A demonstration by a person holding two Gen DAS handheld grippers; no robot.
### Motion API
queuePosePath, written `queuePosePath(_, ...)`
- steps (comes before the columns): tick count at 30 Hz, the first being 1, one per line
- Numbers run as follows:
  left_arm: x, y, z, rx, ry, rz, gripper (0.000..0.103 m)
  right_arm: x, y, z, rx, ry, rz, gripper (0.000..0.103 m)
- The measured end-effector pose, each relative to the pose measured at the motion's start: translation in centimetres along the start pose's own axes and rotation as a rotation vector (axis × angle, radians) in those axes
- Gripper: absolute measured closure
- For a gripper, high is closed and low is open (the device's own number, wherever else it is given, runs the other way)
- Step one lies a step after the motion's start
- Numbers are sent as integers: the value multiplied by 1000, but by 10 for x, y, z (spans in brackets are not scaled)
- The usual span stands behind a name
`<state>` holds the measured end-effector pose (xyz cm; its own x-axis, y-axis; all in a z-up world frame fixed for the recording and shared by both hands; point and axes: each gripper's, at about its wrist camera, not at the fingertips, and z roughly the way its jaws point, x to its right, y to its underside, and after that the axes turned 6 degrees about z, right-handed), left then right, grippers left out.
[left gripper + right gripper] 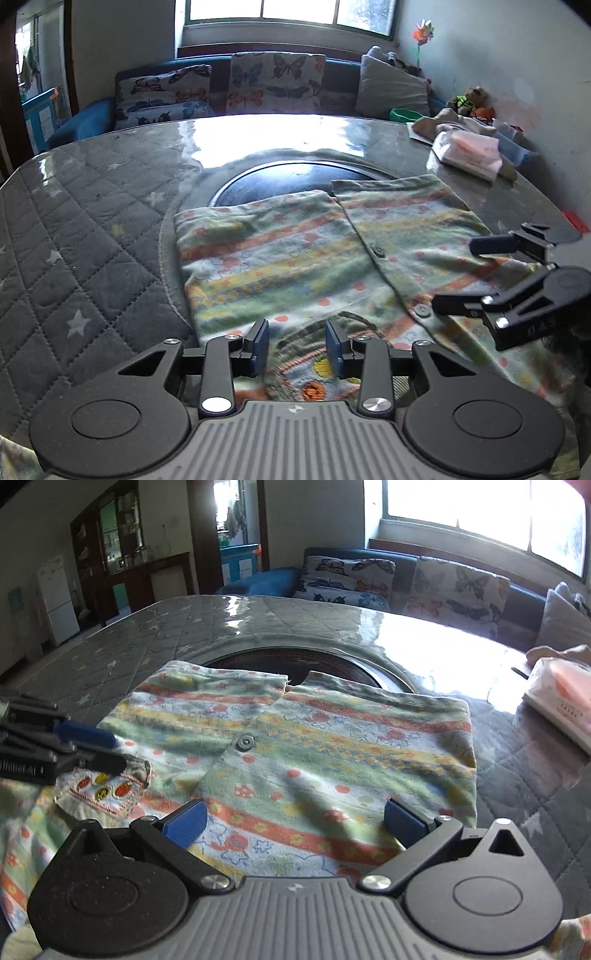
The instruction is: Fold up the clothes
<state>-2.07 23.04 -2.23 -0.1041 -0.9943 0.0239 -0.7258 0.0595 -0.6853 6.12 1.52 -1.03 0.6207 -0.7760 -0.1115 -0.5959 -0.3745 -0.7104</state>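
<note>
Striped cotton shirt point(303, 746), left tool point(297, 341) half-open above collar, right tool point(295, 818) wide open, lettering unreadable.

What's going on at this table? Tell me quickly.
A person is folding clothes with a handheld gripper in each hand. A pastel striped, flower-printed buttoned shirt lies spread on the grey quilted star-patterned table cover. The left gripper hangs over the shirt's near edge by a small embroidered collar piece, jaws partly apart with nothing clearly pinched. The right gripper is wide open above the shirt's right half. No fold shows yet.
</note>
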Motion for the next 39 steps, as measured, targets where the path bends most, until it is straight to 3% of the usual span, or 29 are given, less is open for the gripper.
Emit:
queuePosePath(6,-18,-8,1,-5,-34,-51,66,-2,7,0,33,10,-22,0)
queuePosePath(14,-21,-20,13,-19,-70,-38,66,-3,11,-1,57,15,-21,0)
queuePosePath(20,-22,-34,27,-26,-48,-17,65,-3,11,-1,59,15,-21,0)
queuePosePath(25,-41,-46,44,-28,-93,-35,65,-3,12,-1,62,15,-20,0)
queuePosePath(29,-48,-56,49,-30,-100,-54,64,-3,12,-1,62,15,-20,0)
queuePosePath(35,-35,-63,56,-12,-49,-26,58,-3,12,-1,62,16,-19,0)
queuePosePath(39,-40,-66,67,-16,-74,-29,57,-3,12,-1,62,16,-19,0)
